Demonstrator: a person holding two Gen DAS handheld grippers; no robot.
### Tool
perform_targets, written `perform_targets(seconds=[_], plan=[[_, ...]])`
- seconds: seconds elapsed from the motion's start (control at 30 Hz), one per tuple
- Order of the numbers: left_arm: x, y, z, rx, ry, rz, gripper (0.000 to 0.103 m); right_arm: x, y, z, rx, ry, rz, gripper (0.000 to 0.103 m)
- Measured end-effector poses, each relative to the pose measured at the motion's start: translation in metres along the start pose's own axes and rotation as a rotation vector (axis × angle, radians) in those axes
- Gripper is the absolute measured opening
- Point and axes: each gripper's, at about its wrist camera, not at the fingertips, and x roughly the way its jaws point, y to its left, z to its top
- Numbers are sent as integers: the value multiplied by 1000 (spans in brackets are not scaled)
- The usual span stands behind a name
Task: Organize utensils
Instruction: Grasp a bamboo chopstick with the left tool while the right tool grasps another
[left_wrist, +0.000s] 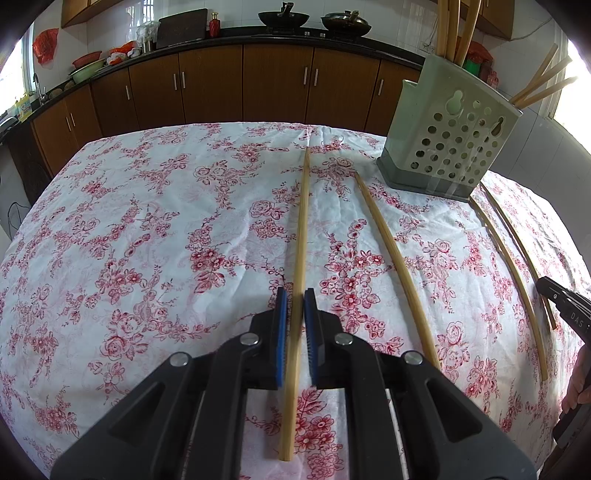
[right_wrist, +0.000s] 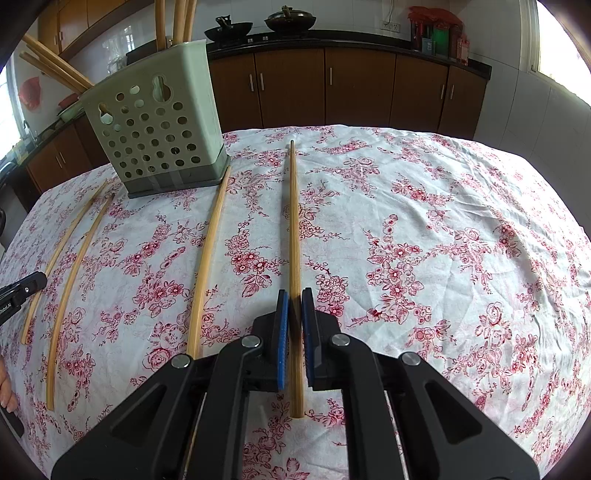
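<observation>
Left gripper (left_wrist: 294, 295) straddles leftmost chopstick (left_wrist: 300, 266) lying on floral tablecloth (left_wrist: 147, 240); blue pads (left_wrist: 281, 332) flank it with slim gaps (contact unclear). Second chopstick (left_wrist: 395, 266) just right. Two more (left_wrist: 513, 280) near perforated green chopstick holder (left_wrist: 450, 147). Right gripper (left_wrist: 565, 306) at right edge.

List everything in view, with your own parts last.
loose chopsticks: four, pale bamboo, lying lengthwise on the tablecloth, two on each side of the holder
utensil holder: one, pale green, perforated, upright at the far side of the table
stored chopsticks: several, bamboo, standing in the holder
tablecloth: one, white with red flowers, covering the table
woks: two, black, on the back counter
cabinets: brown wood, under the counter
left tool: black with blue pads, astride the leftmost chopstick; grip unclear
right tool: same colours, astride the rightmost chopstick; grip unclear
</observation>
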Motion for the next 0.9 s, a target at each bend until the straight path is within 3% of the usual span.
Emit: perform_targets(seconds=[0.77,0.9], plan=[[0,0,-2,-1,-3,-6,13,0,-1,0,3,-1,8,9],[-7,-4,-12,35,3,8,13,-5,-4,-6,-8,-1,21,9]])
